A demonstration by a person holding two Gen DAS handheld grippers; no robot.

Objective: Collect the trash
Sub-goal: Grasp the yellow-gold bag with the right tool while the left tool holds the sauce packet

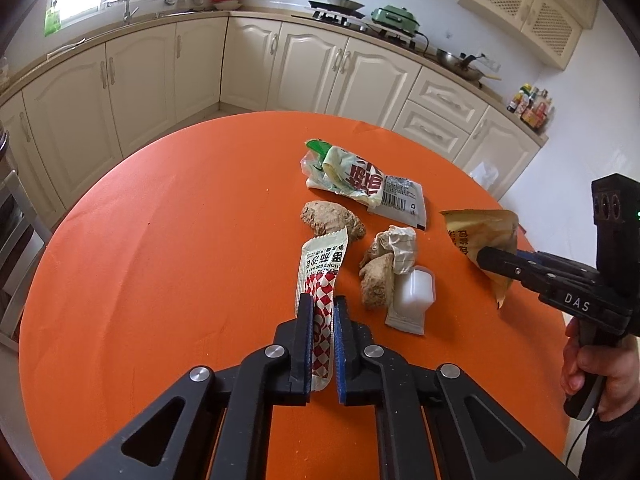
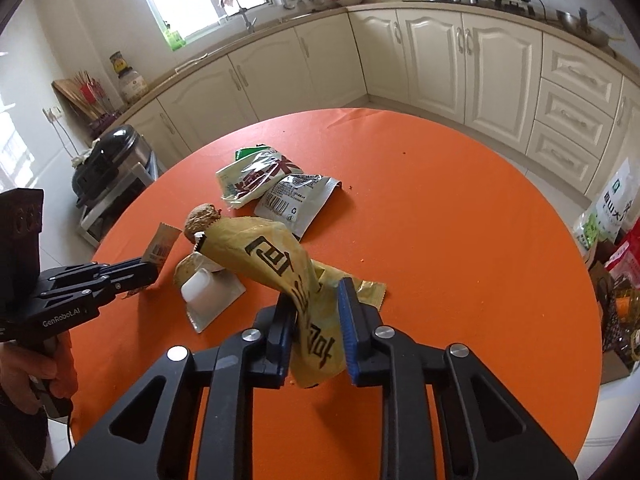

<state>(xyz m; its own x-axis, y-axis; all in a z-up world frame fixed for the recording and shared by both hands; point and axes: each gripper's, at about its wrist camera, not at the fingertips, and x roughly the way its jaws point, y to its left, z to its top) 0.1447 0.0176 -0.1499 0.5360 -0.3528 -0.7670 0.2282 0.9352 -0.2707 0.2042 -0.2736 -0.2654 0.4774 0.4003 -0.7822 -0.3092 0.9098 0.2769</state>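
Over the orange table [image 1: 160, 240], the left gripper [image 1: 322, 308] is clamped on a red-checked sauce packet [image 1: 320, 276], while the right gripper [image 2: 316, 296] is clenched on a yellow wrapper [image 2: 280, 256]. Between them on the table lie a green snack bag [image 1: 352, 176], ginger pieces [image 1: 332, 220] and a white cup [image 1: 416, 292].

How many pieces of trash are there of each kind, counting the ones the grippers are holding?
Wrappers and packets: 5 (red-checked sachet, yellow wrapper, green-and-white bag, grey barcode packet, grey flat packet)
Brown lumps: 2 (far lump, near lump)
Crumpled paper: 1
White plastic cup: 1
Total: 9
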